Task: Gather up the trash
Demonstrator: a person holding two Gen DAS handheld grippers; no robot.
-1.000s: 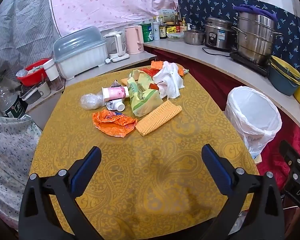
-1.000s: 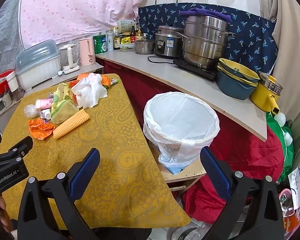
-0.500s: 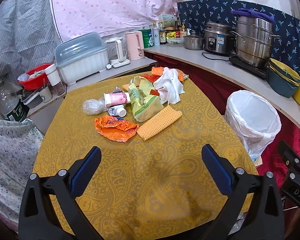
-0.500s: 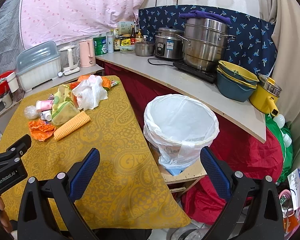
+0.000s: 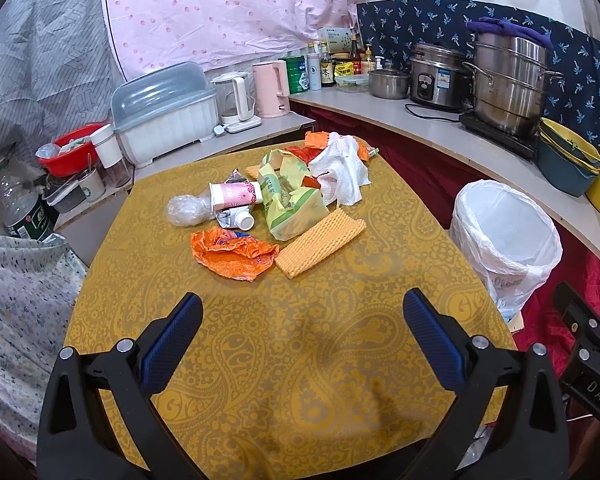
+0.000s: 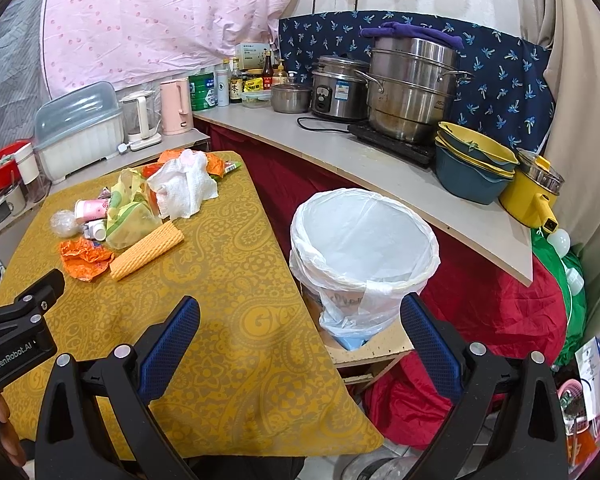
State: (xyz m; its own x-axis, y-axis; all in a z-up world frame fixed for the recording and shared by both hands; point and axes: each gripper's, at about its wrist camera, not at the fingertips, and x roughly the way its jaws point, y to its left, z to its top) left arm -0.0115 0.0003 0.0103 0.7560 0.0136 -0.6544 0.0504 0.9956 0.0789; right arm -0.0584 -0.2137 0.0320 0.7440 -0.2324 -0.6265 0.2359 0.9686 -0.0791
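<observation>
**Both grippers wide open over the near table edge, trash heaped toward the far side**

The left gripper [image 5: 302,332] hovers above the near part of the table [image 5: 260,380], its blue-padded fingers spread wide with nothing between them. The right gripper [image 6: 300,336] is likewise spread wide and empty, held over the table's near right corner, with the bin [image 6: 364,248] showing between its fingers.

The trash sits in a loose heap on the far half of the table. Nearest the grippers lie a crumpled orange wrapper [image 5: 232,254] and, just beside it on the right, a ribbed yellow foam sleeve [image 5: 320,242]. Behind them are a yellow-green plastic bag [image 5: 292,208], a pink paper cup [image 5: 234,196] on its side, a small white bottle [image 5: 238,220] and a crumpled clear plastic ball [image 5: 186,210] at the heap's left end. A white paper towel [image 5: 342,172] lies toward the far right corner, with more orange wrappers [image 5: 318,140] behind it.

The bin, lined with a white bag, stands off the table's right edge, between the table and the counter [image 6: 380,172], and appears empty.
</observation>
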